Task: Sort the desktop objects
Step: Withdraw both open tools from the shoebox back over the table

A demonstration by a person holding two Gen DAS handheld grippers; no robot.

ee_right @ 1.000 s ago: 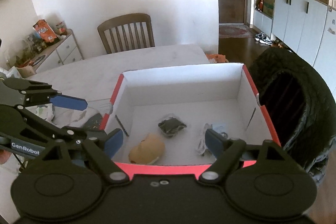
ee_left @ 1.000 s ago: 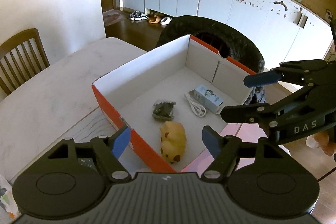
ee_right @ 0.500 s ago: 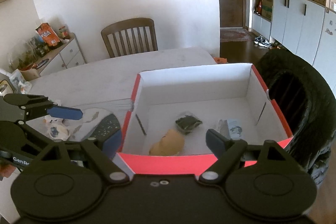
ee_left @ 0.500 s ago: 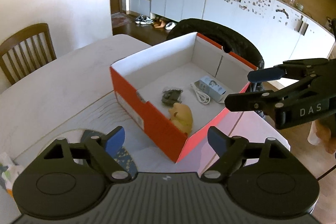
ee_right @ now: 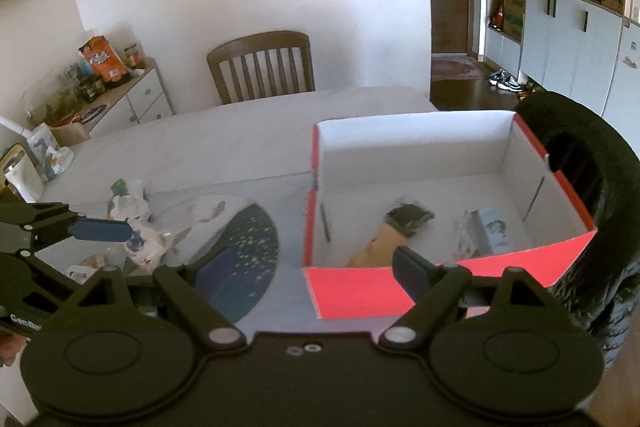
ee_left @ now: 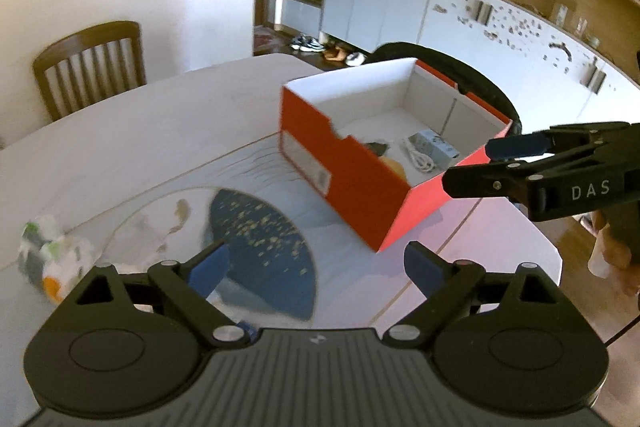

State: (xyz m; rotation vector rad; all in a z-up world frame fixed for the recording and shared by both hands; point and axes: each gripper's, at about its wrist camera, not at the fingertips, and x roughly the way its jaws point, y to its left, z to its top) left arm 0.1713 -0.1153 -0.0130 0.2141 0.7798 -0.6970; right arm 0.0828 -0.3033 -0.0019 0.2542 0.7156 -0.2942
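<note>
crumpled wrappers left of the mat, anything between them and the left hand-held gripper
Nothing visible stands in the way. The left hand-held gripper is empty, its jaws opening over the blue mat. The crumpled wrappers lie on the table to its left, with only flat mat between. The orange box is off to the right.

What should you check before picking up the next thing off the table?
1. Left hand-held gripper empty, jaws opening: ok.
2. Right hand-held gripper empty, jaws apart: ok.
3. Box upright on the table, open top: ok.
4. Room left in the box beside the yellow toy and the charger: ok.
5. What the crumpled wrappers are: cannot tell, blurred.
</note>
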